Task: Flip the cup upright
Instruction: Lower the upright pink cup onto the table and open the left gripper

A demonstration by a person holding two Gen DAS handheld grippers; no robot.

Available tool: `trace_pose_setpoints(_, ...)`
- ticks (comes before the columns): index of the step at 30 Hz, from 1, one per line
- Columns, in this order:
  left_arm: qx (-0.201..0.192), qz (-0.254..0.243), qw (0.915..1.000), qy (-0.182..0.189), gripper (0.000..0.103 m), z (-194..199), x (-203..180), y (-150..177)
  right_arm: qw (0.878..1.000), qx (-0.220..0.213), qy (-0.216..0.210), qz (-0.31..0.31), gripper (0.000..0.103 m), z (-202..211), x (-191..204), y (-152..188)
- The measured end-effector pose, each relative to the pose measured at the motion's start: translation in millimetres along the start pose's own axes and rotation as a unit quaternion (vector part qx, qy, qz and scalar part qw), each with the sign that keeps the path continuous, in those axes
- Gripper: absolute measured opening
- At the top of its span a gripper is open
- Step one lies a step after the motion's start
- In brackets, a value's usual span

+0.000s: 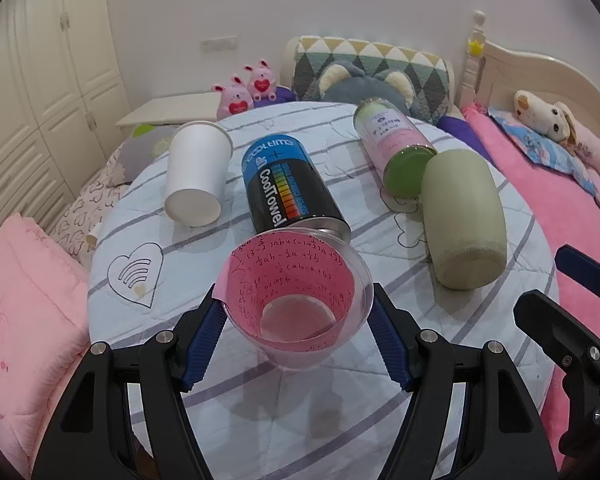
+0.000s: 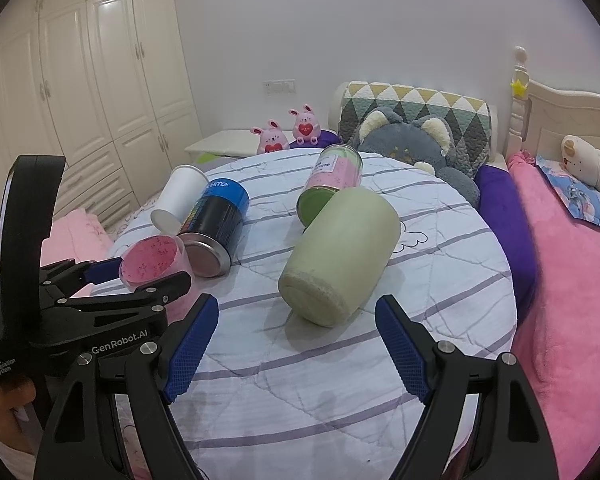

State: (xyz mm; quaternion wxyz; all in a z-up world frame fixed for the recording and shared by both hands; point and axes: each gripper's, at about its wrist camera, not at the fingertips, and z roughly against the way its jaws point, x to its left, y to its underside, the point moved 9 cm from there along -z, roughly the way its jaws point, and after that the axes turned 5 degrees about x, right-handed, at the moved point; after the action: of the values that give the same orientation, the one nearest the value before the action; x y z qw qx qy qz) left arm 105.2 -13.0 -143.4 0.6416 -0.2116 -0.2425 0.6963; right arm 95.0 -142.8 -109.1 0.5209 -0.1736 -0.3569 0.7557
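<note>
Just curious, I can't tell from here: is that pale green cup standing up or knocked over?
Knocked over. The pale green cup lies on its side on the round table, flat bottom facing the open right gripper.

Five containers show on the round table [image 1: 380, 420]: one clear cup lined with pink paper [image 1: 298, 300], one white paper cup [image 1: 198, 172], one pale green cup [image 1: 462, 220], one black-and-blue can [image 1: 288, 184], and one jar with a green lid [image 1: 392, 146]. That makes three cups, one can and one jar. Two pink bunny toys [image 1: 248, 90] sit side by side behind the table. One grey plush cushion [image 1: 364, 88] lies beyond it, and one cream plush animal [image 1: 560, 128] lies on the bed. Two grippers are in view: one left gripper [image 1: 298, 320] and one right gripper [image 2: 296, 344].
</note>
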Motion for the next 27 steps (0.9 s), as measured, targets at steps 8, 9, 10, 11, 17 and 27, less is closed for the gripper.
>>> trace_pose_setpoints(8, -0.006, -0.016, 0.9998, -0.008, 0.093, 5.3, -4.1, 0.7, 1.000, -0.002, 0.001, 0.004, 0.082, 2.5, 4.0, 0.0)
trace_pose_setpoints(9, -0.007, -0.017, 0.9998, -0.008, 0.093, 6.1, -4.2, 0.7, 1.000, -0.002, 0.002, 0.004, 0.082, 2.3, 4.7, -1.0)
trace_pose_setpoints(10, -0.008, -0.018, 0.9998, -0.007, 0.093, 6.9, -4.3, 1.0, 1.000, -0.002, 0.002, 0.005, 0.082, 2.6, 5.4, -1.3)
trace_pose_setpoints(11, -0.008, -0.019, 0.9998, -0.007, 0.093, 7.7, -4.5, 1.2, 1.000, -0.003, 0.002, 0.005, 0.082, 2.9, 6.0, -1.8)
trace_pose_setpoints(17, -0.020, -0.024, 0.9995, -0.010, 0.098, 17.7, -6.0, 3.0, 1.000, -0.010, 0.005, 0.007, 0.082, 9.7, 9.9, -5.8)
trace_pose_setpoints(27, -0.063, -0.025, 0.9975, -0.024, 0.103, 45.8, -6.4, 2.7, 0.999, -0.041, 0.018, 0.010, 0.082, 35.5, 9.0, -16.0)
